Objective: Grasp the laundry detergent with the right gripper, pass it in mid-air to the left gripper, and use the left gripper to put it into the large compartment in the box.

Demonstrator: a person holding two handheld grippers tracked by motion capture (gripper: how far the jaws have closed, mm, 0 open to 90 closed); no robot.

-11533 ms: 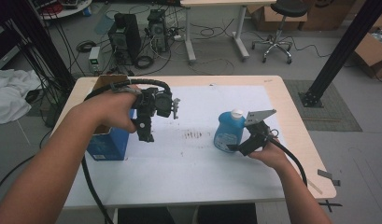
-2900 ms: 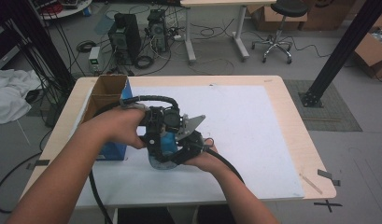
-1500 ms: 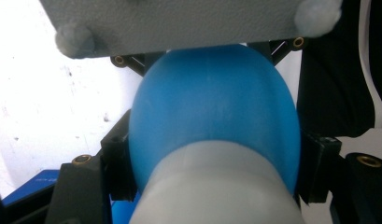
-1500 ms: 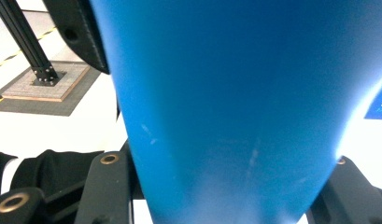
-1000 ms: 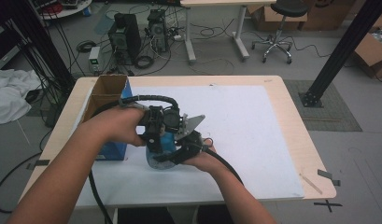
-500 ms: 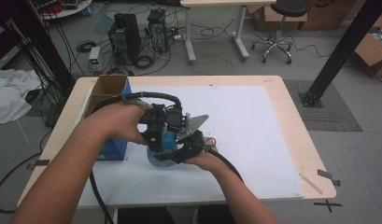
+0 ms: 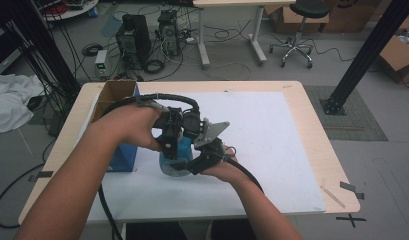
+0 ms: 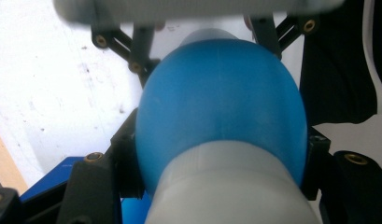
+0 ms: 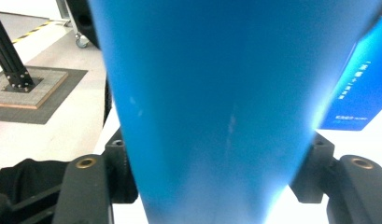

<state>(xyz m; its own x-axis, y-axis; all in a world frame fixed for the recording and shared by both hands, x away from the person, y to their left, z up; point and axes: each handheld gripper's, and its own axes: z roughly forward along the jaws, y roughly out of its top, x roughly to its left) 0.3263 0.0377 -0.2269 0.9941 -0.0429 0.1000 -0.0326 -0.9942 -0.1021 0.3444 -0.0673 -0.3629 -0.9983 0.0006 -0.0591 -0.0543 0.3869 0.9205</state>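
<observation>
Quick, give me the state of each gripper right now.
Left gripper: closed on the blue bottle at its cap end.
Right gripper: closed on the same bottle's body.

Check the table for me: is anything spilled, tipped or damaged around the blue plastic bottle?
Nothing stands out. The blue plastic bottle sits between the jaws of both the left gripper and the right gripper, over the white table cover. No liquid shows on the cover. The blue cardboard box stands beside it, open at the top.

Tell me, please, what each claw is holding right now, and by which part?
Both hold the blue plastic bottle: the left claw is shut across its upper end beside the white cap, the right claw across its body.
</observation>
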